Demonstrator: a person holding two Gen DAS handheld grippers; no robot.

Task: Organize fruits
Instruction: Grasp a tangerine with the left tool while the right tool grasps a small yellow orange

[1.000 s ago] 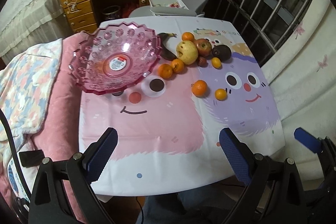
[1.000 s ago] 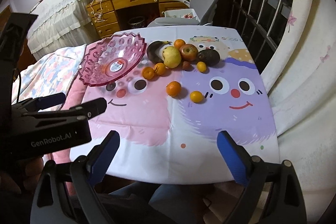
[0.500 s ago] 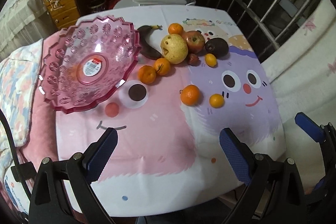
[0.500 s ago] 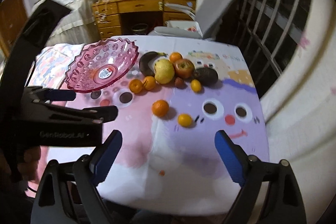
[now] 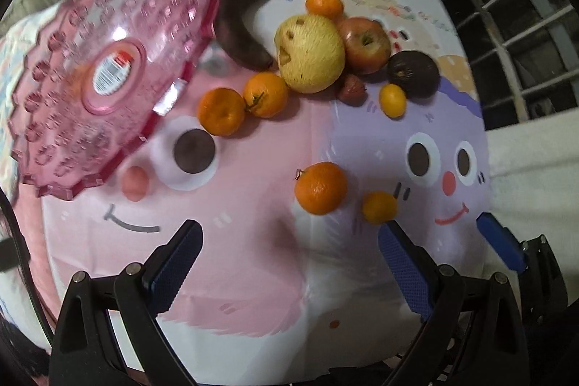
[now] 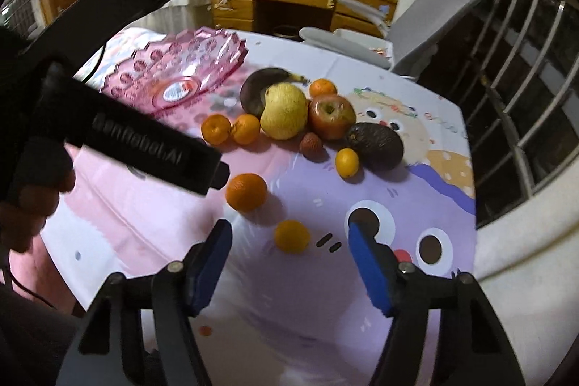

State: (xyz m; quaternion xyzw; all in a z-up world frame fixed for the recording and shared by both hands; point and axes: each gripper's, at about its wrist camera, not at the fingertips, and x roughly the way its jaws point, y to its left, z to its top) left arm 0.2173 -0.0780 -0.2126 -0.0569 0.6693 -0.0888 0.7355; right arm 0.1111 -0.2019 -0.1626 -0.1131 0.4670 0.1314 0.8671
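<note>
Blurring smears the pink bowl (image 5: 101,78); left gripper (image 5: 289,263) and right gripper (image 6: 289,259) gape, holding nothing.

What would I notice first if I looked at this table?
Probably the big pink plastic bowl at the table's far left, still with nothing in it. Next, the heap of fruit beside it: a yellow pear, a red apple and a blackened banana, with small oranges scattered nearer both open grippers.

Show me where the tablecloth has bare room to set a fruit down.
Free: the near pink area between the left gripper and the lone mandarin, and the purple face's near corner. Crowded: the far cluster around the pear, beside the pink bowl.
</note>
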